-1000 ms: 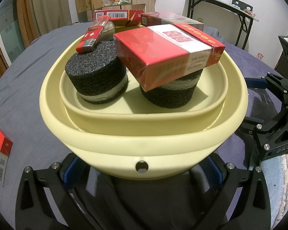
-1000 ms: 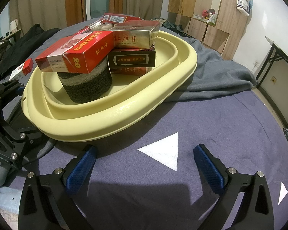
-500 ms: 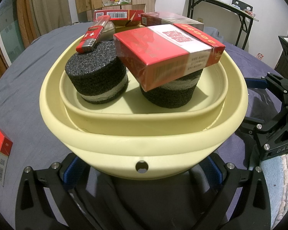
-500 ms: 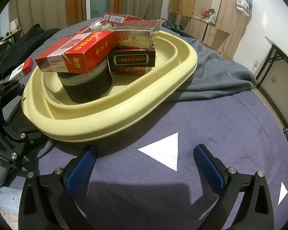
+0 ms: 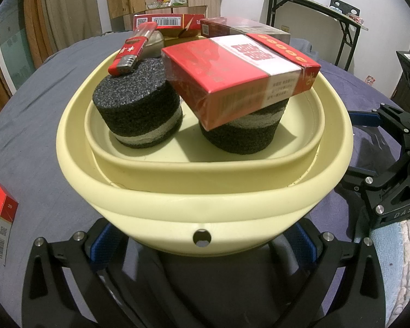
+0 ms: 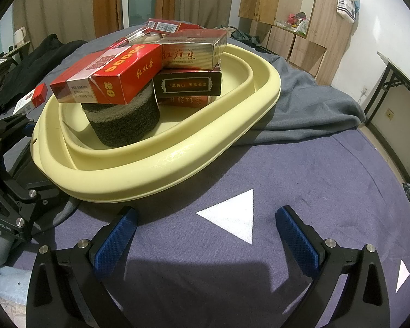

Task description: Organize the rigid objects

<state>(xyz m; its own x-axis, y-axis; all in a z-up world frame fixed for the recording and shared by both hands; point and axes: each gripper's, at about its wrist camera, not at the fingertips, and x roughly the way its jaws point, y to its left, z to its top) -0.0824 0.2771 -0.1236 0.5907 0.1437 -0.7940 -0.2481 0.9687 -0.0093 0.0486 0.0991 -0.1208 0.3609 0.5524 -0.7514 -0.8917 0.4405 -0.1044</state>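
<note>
Cigarette boxes (image 5: 240, 79) fill the yellow basin (image 5: 205, 205); left gripper (image 5: 202, 246) and right gripper (image 6: 205, 235) fingers spread, the lone pack (image 5: 0, 232) at 9 o'clock.

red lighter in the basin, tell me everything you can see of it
The red lighter is a slim plastic stick lighter with white characters printed on its red body, a silvery metal nozzle end and a clear section at the far end. It lies tilted, its metal end resting on top of the left black foam cylinder and its far end propped on a grey object behind. It sits inside the cream basin. No gripper touches it.
</note>
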